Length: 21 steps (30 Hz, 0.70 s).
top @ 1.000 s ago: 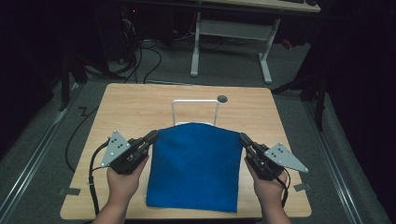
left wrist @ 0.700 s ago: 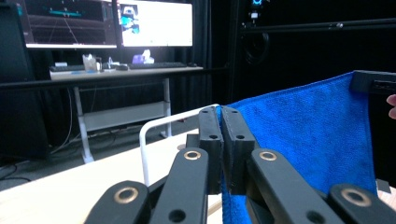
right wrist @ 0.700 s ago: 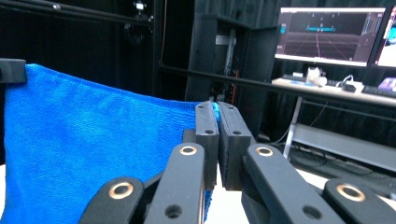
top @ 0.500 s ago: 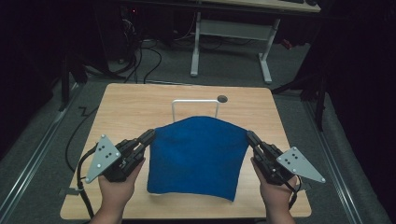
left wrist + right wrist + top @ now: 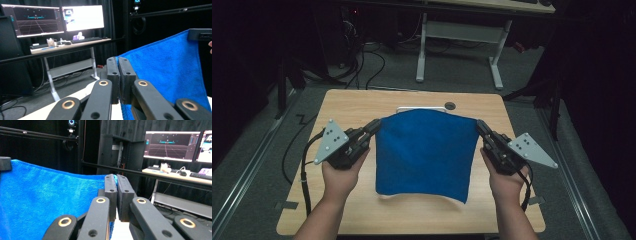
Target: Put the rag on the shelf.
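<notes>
- A blue cloth [image 5: 424, 152] hung stretched between two handheld grippers above a wooden table [image 5: 352, 107], its lower edge draping near the tabletop.
- The left gripper [image 5: 374, 127] was clamped on the cloth's upper left corner; its jaws pressed together over the fabric.
- The right gripper [image 5: 479, 126] pinched the upper right corner the same way.
- A white frame [image 5: 421, 108] behind the cloth was mostly hidden, only its top bar visible.
- The table's middle lay concealed beneath the fabric.
</notes>
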Each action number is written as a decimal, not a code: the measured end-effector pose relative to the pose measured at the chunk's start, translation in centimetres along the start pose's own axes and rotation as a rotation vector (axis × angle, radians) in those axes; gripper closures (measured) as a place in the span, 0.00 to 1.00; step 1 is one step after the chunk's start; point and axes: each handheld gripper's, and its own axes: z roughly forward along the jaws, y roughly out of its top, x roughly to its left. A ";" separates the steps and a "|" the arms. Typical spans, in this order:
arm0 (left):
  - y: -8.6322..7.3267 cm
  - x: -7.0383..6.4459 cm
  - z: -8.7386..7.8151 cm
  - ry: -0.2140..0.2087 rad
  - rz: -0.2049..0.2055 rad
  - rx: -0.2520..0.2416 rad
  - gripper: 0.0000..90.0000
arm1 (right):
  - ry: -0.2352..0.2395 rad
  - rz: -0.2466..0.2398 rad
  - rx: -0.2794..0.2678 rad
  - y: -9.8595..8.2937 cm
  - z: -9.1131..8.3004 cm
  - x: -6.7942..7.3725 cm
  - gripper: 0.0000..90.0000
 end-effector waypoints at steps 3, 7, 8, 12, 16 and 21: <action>0.6 1.0 1.2 0.014 0.017 0.009 0.99 | 0.002 -0.002 0.017 0.3 1.2 -0.4 0.98; 1.0 2.5 2.8 0.030 -0.008 0.043 0.99 | -0.007 0.001 0.023 1.1 2.5 -1.1 0.98; 1.1 3.0 3.1 0.034 -0.013 0.050 0.99 | -0.019 -0.002 0.021 1.3 3.0 -1.5 0.98; 1.5 4.2 4.0 0.051 -0.013 0.062 0.99 | -0.031 0.008 0.028 1.7 3.8 -2.2 0.98; 1.8 5.5 5.0 0.059 -0.016 0.073 0.99 | -0.050 0.011 0.039 2.1 4.8 -2.9 0.98; 2.5 7.2 6.2 0.092 0.007 0.095 0.99 | -0.073 0.035 0.063 2.5 6.5 -4.4 0.98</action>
